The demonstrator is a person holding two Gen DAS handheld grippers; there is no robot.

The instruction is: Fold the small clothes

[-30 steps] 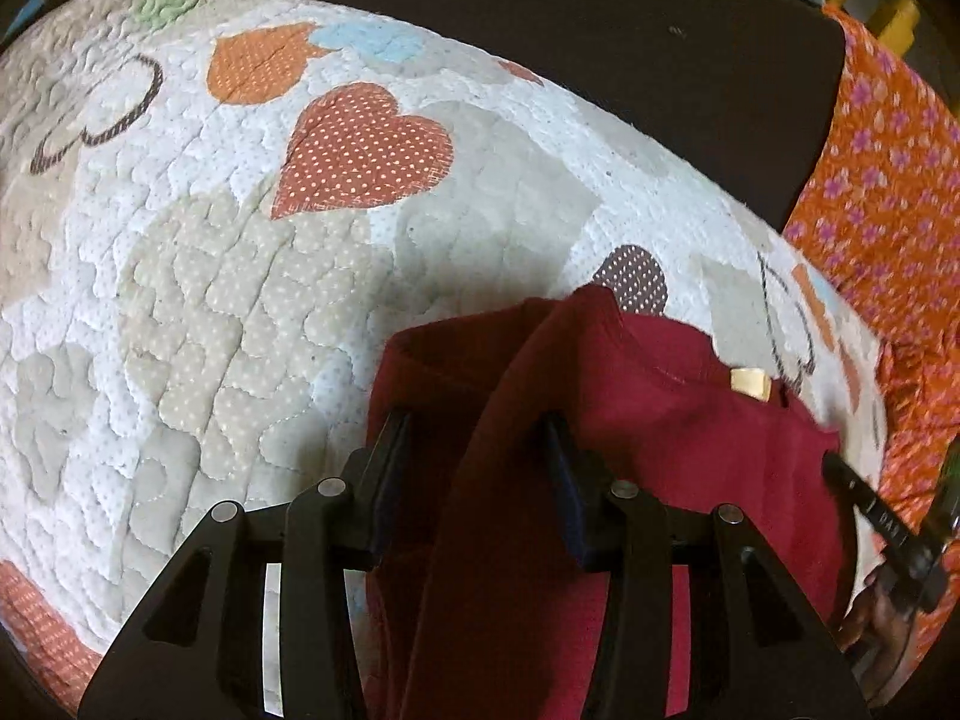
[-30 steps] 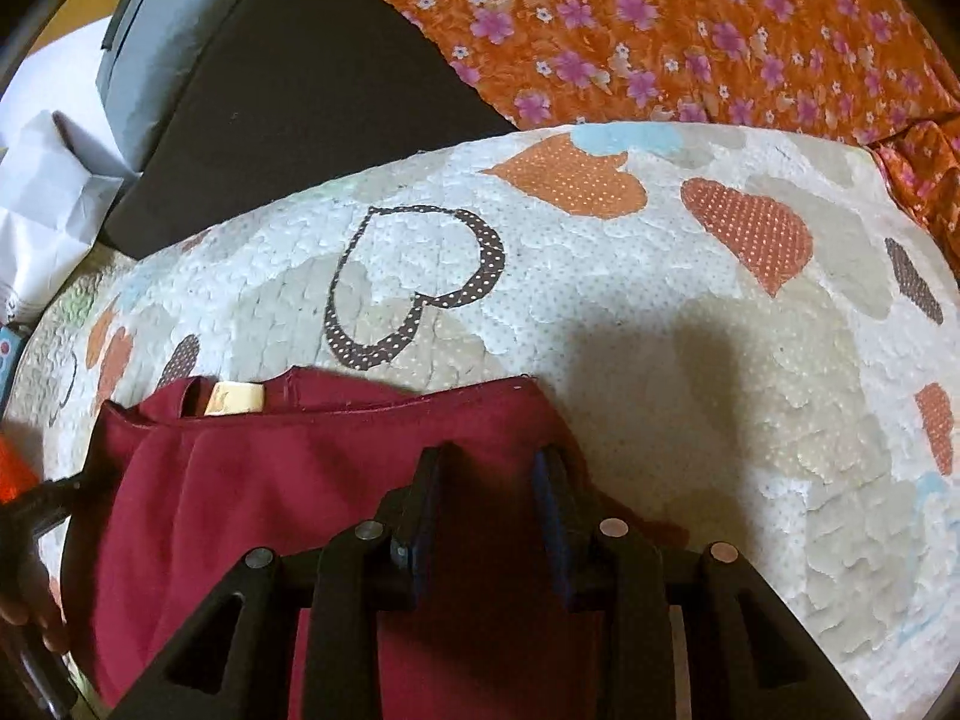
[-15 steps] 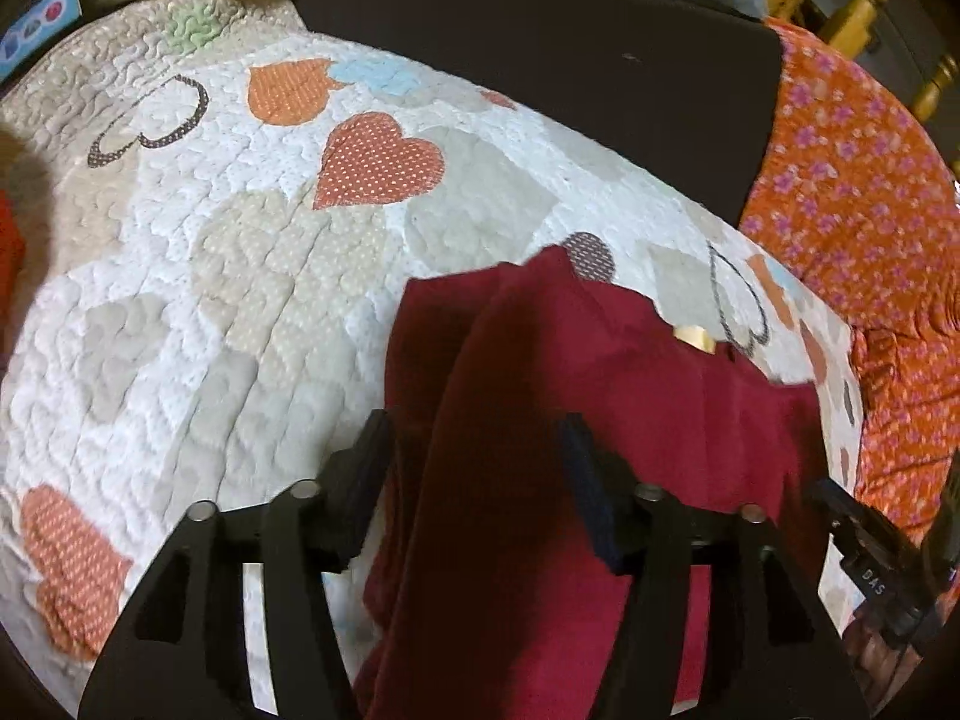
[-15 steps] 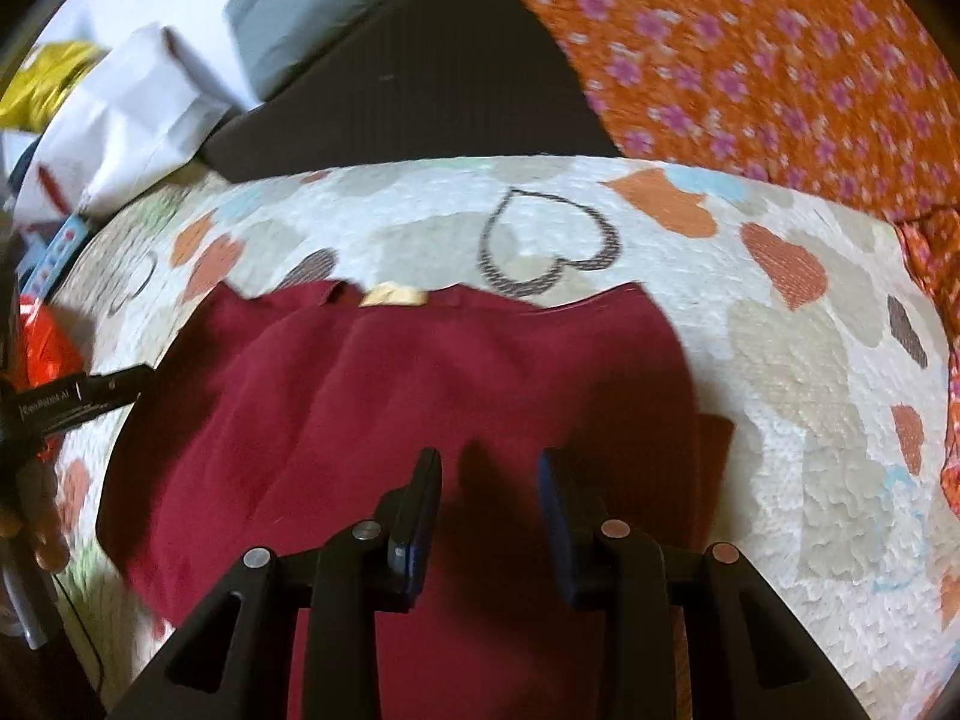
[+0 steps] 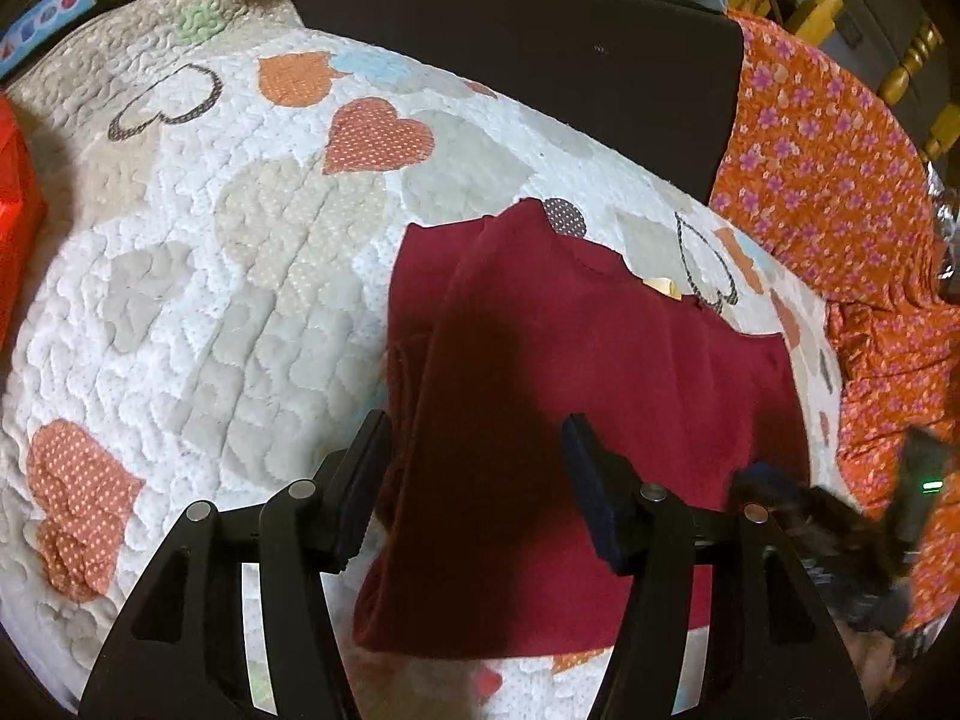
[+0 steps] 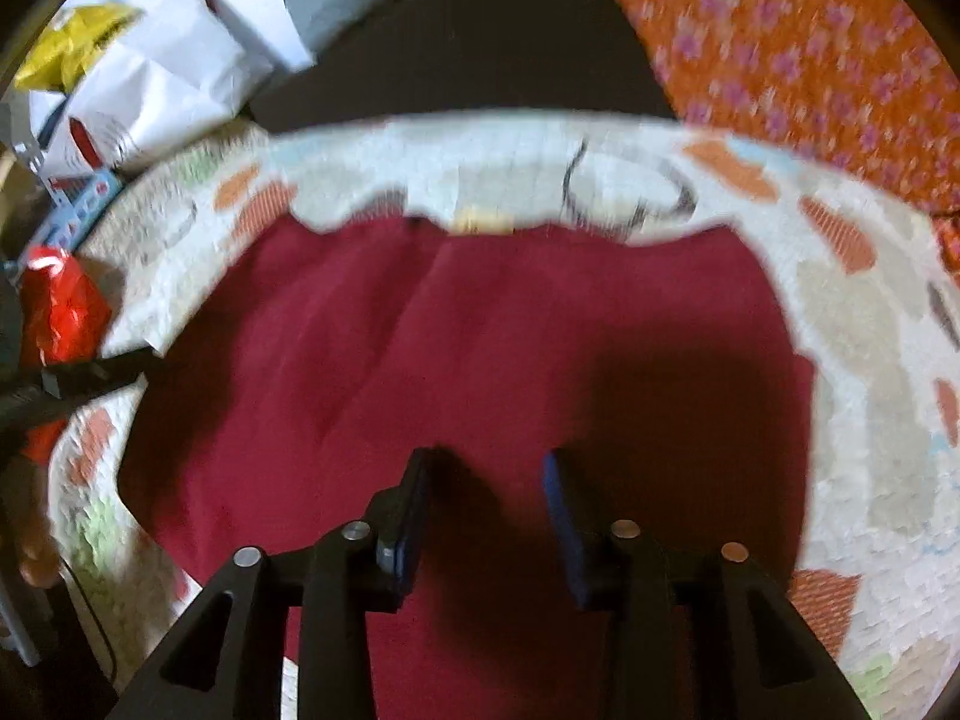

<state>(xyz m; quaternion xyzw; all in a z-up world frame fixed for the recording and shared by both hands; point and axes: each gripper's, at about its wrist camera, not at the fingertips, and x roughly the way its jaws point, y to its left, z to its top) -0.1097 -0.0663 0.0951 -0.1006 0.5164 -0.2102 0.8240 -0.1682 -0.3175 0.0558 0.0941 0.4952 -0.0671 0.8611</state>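
One garment, two grippers, on the quilt

Two grippers are yours to account for. Your left gripper has its fingers spread wide with nothing between them, poised above the left part of the garment. Your right gripper likewise stands parted and empty, over the garment's near middle; that view is blurred.

One maroon garment lies spread on the heart-patterned quilt, its left side folded over in a long lengthwise crease. One pale label shows at its far edge, at the neckline.

Beyond the quilt: one dark cushion, one orange floral cloth to the right, one red package at the quilt's left edge, and white paper bags farther back; their count is unclear.
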